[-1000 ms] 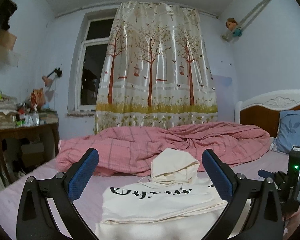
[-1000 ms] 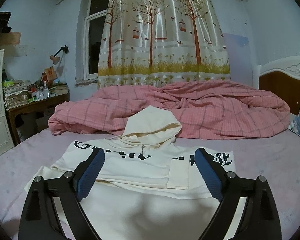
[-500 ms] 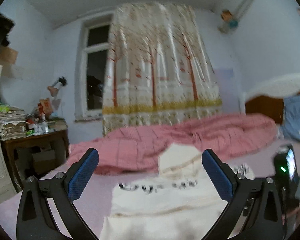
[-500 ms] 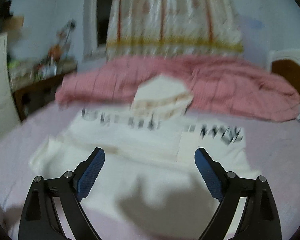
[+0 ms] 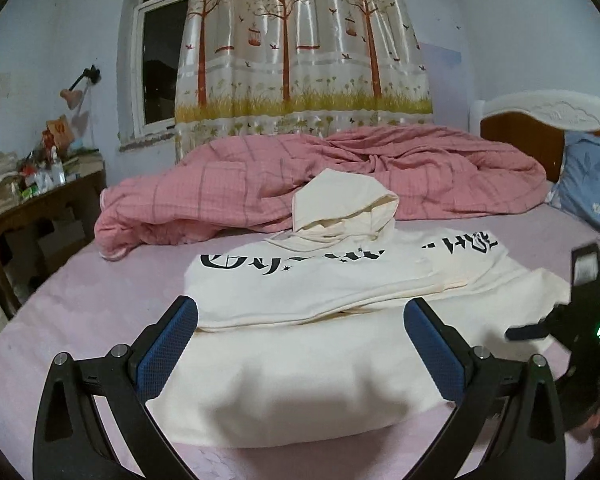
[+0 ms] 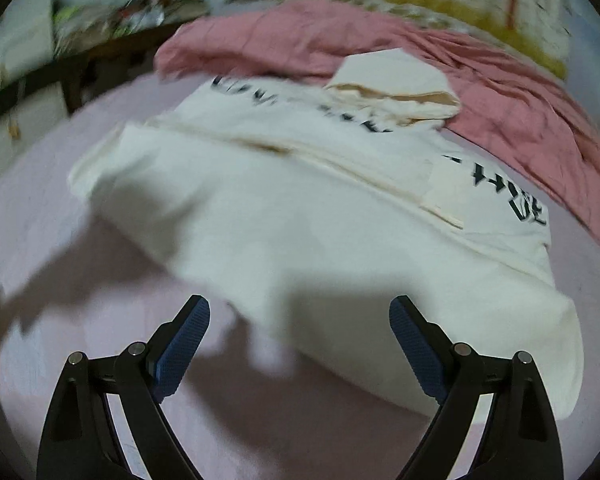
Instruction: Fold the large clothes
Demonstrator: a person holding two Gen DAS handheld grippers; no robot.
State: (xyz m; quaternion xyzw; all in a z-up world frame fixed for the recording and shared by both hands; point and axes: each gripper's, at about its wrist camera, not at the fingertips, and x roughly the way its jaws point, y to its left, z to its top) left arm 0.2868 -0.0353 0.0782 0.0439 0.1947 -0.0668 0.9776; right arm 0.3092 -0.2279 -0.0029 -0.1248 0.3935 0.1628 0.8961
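A cream hoodie [image 5: 300,344] with black lettering lies flat on the pink bedsheet, sleeves folded across the chest and the hood [image 5: 344,208] toward the quilt. My left gripper [image 5: 300,344] hovers open over its lower body, nothing between the blue pads. The right gripper's body [image 5: 588,320] shows at the right edge of the left wrist view. In the blurred right wrist view the hoodie [image 6: 320,220] fills the middle, and my right gripper [image 6: 300,340] is open just above its near hem, holding nothing.
A crumpled pink checked quilt [image 5: 340,176] lies along the far side of the bed. A blue pillow [image 5: 588,180] and white headboard [image 5: 548,108] are at right. A cluttered wooden desk [image 5: 36,204] stands left. A tree-print curtain [image 5: 300,48] hangs behind.
Both grippers tilted down and moved closer over the hoodie; the right one swung to look down at the hem. Both stayed open and the hoodie has not moved.
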